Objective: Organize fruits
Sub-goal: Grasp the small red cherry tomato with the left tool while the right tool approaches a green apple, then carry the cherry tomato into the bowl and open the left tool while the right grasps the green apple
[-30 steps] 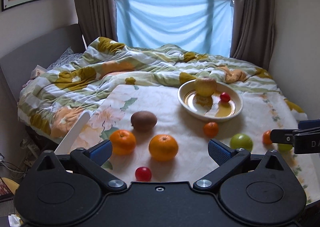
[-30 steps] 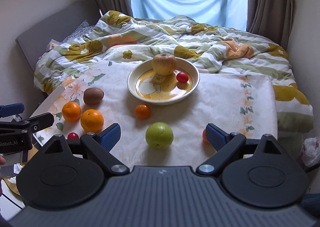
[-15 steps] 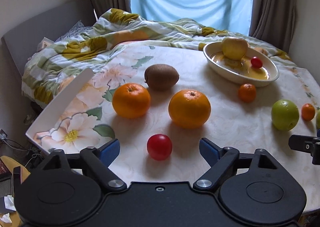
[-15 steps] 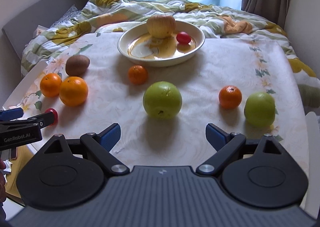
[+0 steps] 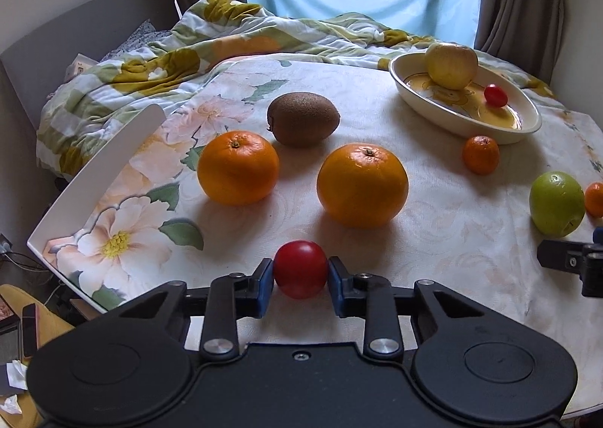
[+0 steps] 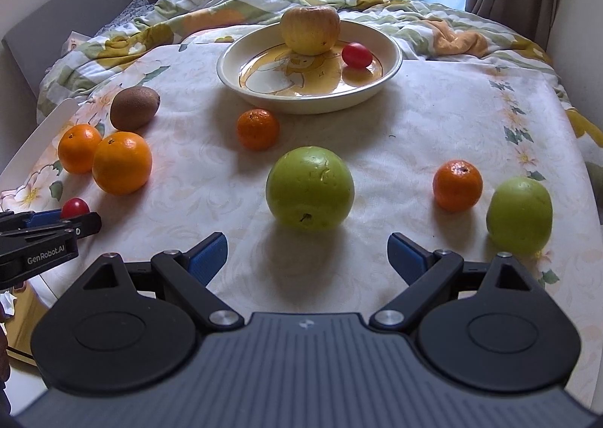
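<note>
My left gripper (image 5: 300, 277) is shut on a red cherry tomato (image 5: 300, 269) that rests on the table's front left; the tomato also shows in the right wrist view (image 6: 74, 207). My right gripper (image 6: 307, 252) is open and empty, just short of a green apple (image 6: 309, 193). A cream bowl (image 6: 388, 68) at the back holds a yellow apple (image 6: 309, 29) and a red tomato (image 6: 356, 55). Two oranges (image 5: 238, 166) (image 5: 362, 184), a kiwi (image 5: 302, 119), two small mandarins (image 6: 257, 128) (image 6: 457, 184) and a second green apple (image 6: 519, 215) lie loose.
The table has a floral cloth with a white raised edge (image 5: 94, 171) on the left. A bed with a rumpled quilt (image 6: 196, 9) lies behind the table. Walls and curtains stand close on the right. The left gripper's side shows in the right wrist view (image 6: 41, 235).
The left gripper moved forward and down to the red tomato and closed on it. The right gripper came nearer to the green apple and stays open.
</note>
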`<control>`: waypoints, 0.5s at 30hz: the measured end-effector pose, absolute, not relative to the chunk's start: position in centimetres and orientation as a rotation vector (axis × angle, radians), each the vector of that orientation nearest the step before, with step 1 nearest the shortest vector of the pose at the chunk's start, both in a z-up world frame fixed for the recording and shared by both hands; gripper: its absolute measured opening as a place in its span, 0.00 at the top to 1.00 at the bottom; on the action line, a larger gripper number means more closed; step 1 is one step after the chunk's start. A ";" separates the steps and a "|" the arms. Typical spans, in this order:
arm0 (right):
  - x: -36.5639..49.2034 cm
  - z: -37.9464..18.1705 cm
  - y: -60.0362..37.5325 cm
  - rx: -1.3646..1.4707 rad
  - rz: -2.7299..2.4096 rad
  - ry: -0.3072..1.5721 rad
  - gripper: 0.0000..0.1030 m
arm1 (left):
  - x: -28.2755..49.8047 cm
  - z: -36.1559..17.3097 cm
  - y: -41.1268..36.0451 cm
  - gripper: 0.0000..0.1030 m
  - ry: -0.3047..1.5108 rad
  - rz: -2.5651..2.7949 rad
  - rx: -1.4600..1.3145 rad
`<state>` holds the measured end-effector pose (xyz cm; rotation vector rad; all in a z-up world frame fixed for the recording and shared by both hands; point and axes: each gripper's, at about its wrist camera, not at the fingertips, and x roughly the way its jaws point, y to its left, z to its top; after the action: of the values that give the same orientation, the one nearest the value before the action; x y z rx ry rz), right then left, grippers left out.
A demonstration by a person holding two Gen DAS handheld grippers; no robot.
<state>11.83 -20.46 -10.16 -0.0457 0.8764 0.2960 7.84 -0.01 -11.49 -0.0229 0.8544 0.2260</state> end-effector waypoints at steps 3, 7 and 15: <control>12.3 -10.3 -20.2 -0.052 0.297 0.879 0.00 | 7.8 -11.5 0.2 0.67 0.860 0.219 -0.033; 13.1 -10.4 -20.0 -0.056 0.299 0.873 0.00 | 7.9 -11.4 0.3 0.67 0.867 0.220 -0.046; 14.5 -10.6 -20.0 -0.066 0.294 0.857 0.03 | 7.5 -11.3 0.6 0.67 0.870 0.236 -0.057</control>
<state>14.52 -20.01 -10.60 -0.0655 0.8573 0.2943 7.50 0.56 -11.31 -0.0567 0.8703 0.2356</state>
